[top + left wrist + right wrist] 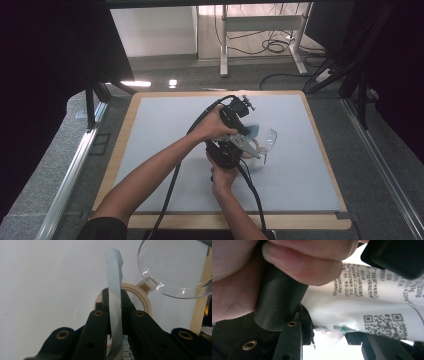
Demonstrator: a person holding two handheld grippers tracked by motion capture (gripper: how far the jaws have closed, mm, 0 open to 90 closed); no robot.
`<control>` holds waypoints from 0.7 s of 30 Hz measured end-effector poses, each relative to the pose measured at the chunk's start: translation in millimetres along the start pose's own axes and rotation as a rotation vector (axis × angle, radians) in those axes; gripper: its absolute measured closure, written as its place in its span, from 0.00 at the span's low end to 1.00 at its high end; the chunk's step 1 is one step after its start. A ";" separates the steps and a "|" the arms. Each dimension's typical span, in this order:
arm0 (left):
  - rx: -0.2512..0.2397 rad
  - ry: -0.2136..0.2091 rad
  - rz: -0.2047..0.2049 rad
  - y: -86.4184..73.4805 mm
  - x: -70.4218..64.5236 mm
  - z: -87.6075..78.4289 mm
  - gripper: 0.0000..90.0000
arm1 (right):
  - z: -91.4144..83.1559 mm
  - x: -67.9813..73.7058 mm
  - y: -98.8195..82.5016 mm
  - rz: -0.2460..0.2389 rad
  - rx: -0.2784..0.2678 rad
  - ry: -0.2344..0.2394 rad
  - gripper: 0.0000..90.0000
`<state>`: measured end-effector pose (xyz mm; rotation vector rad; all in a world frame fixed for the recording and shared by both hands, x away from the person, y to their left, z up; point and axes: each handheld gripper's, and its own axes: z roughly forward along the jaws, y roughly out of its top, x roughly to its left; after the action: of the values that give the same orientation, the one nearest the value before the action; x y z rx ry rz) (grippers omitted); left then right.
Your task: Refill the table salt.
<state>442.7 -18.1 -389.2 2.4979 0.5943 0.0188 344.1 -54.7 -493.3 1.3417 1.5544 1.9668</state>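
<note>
High view: grey mat (165, 150) tops wooden table (120, 155).

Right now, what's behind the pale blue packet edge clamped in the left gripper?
Behind the pale blue packet edge: a beige ring-shaped base lying on the white mat, with a hinged clear plastic dome lid open. The packet and jaws cover the ring's middle and lower part.

A grey mat (165, 150) covers a wood-edged table (122, 150), with a white desk frame (260, 30) and tangled cables (275, 46) on the floor beyond.

pouch (372, 307) cut off, print blurred, clear lid (175, 267) cropped
</note>
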 end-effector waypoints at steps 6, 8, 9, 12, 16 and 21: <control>-0.003 0.000 0.000 0.5 -0.3 0.2 0.97 | -0.5 -0.4 0.6 0.001 0.002 0.001 0.72; 0.001 -0.001 0.003 0.9 -0.3 0.4 0.97 | -0.4 -0.5 0.6 0.003 -0.001 0.000 0.72; 0.002 -0.001 0.004 1.1 -0.3 0.5 0.97 | -0.4 -0.6 0.6 0.004 -0.002 -0.001 0.72; 0.001 -0.002 0.002 2.2 -1.2 0.4 0.97 | -0.6 -0.7 1.0 0.007 -0.004 0.000 0.72; 0.002 -0.001 0.006 2.9 -1.1 0.2 0.97 | -0.7 -0.7 1.7 0.005 -0.008 -0.002 0.72; 0.007 0.000 0.010 3.1 -1.4 0.9 0.97 | -0.9 -1.1 2.0 0.003 -0.007 -0.002 0.72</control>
<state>442.8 -21.4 -388.2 2.5075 0.5827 0.0204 344.5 -56.8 -492.0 1.3439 1.5442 1.9699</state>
